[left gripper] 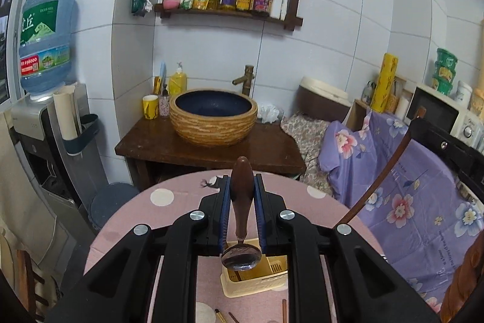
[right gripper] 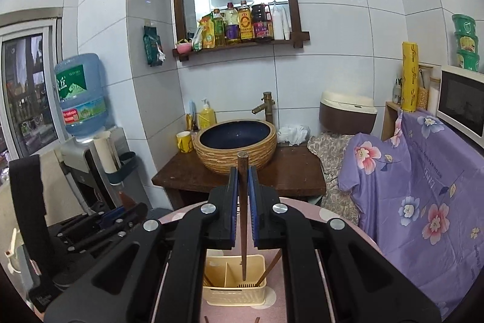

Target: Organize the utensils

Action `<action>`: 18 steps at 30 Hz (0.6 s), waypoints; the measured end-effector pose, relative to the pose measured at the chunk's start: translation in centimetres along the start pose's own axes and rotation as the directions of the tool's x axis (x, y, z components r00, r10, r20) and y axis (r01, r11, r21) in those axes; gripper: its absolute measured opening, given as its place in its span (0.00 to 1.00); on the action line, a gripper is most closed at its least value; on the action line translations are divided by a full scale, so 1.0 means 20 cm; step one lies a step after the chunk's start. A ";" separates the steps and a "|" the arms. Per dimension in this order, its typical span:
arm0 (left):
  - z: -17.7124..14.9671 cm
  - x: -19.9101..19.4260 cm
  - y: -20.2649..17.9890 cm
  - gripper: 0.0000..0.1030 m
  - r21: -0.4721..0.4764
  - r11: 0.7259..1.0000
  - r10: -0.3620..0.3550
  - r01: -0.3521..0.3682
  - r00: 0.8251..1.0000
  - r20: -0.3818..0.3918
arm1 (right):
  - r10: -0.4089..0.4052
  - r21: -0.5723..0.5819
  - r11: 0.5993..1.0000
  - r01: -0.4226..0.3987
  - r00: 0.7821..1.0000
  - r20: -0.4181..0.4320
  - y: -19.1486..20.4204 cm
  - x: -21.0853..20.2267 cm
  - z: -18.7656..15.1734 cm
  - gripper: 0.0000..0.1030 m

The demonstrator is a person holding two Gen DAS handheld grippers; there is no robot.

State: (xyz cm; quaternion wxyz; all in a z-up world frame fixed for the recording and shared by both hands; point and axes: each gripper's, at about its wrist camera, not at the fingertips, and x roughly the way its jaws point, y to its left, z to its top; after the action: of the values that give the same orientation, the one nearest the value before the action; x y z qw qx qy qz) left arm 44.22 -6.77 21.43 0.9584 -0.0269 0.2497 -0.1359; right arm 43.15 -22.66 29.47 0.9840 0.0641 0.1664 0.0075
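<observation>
Wooden-handled spoon [left gripper: 242, 202] clamped upright in left gripper [left gripper: 242, 196], bowl down, directly over cream holder [left gripper: 254, 283]. Chopstick [right gripper: 243, 217] pinched upright in right gripper [right gripper: 243, 199], tip above holder's [right gripper: 234, 280] divided compartments.

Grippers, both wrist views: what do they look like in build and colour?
The left gripper and the right gripper match: matte black angular plastic frames with cut-out windows, round silver pivot bolts, and blue ribbed pads lining the finger faces. No cables or sleeves are visible.
</observation>
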 end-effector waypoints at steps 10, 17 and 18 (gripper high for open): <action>-0.24 0.21 0.02 0.15 -0.004 1.000 0.004 -0.004 0.998 -0.064 | -0.034 -0.030 0.999 0.033 0.998 -0.058 0.00 0.22 -0.28 0.08; -0.38 0.29 0.01 0.15 0.010 1.000 0.003 -0.001 0.993 -0.120 | -0.058 -0.055 0.997 0.052 0.993 -0.107 -0.01 0.28 -0.41 0.08; -0.39 0.30 0.02 0.15 0.006 1.000 0.000 0.000 0.991 -0.131 | -0.063 -0.061 0.997 0.057 0.992 -0.113 -0.01 0.28 -0.43 0.08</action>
State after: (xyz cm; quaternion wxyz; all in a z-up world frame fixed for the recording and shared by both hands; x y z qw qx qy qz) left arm 45.56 -8.02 11.65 0.9400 -0.0151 0.3116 -0.1381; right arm 45.67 -21.66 19.53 0.9740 0.0302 0.2241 -0.0137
